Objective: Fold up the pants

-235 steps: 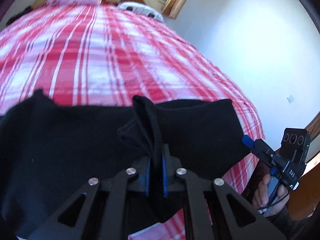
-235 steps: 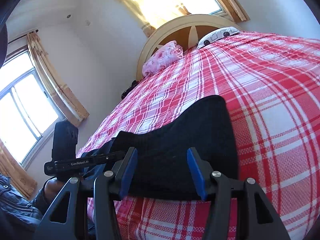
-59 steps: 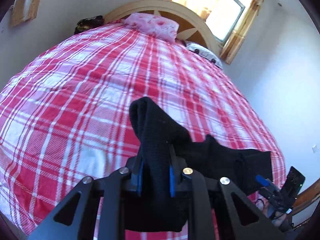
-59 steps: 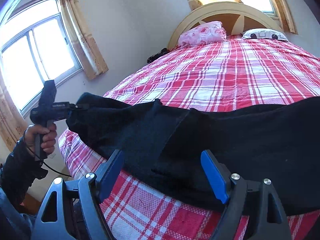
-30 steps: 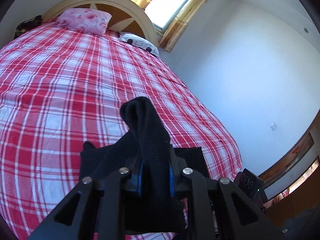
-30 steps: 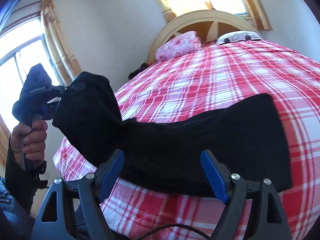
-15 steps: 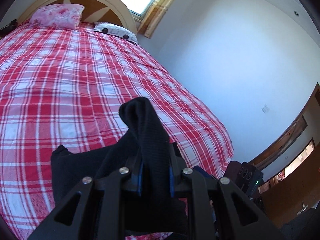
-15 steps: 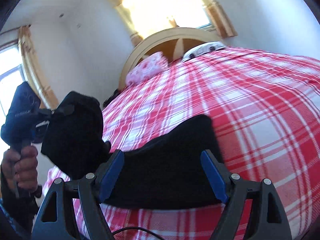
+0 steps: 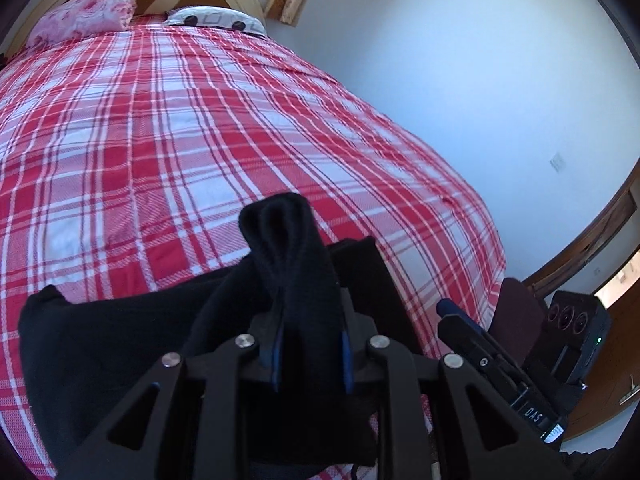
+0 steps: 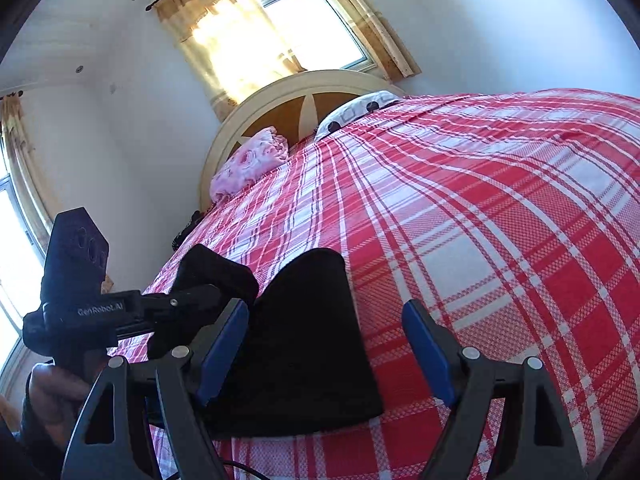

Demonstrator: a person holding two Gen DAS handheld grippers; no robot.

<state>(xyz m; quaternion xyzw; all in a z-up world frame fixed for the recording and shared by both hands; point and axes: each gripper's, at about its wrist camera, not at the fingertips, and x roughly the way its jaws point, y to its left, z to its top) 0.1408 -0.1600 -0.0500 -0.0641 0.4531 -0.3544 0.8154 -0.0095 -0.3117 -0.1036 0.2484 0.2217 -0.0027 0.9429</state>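
Plaid bed (image 9: 160,120), curtained window (image 10: 280,32) only in right view, pants (image 9: 100,340) folded

**Black pants on red-and-white plaid**

The black knit fabric pants (image 9: 120,332) show no pattern at all. Under them, the red, white and pale grey plaid cotton bedspread (image 9: 160,120) carries thin dark lines through its checks. At its far end lie a pink rose-print pillow (image 9: 86,12) and a white pillow with black circles and grey squares (image 9: 216,20). The arched headboard (image 10: 304,96) is cream with brown panels. Golden-yellow curtains (image 10: 224,40) hang against white walls.
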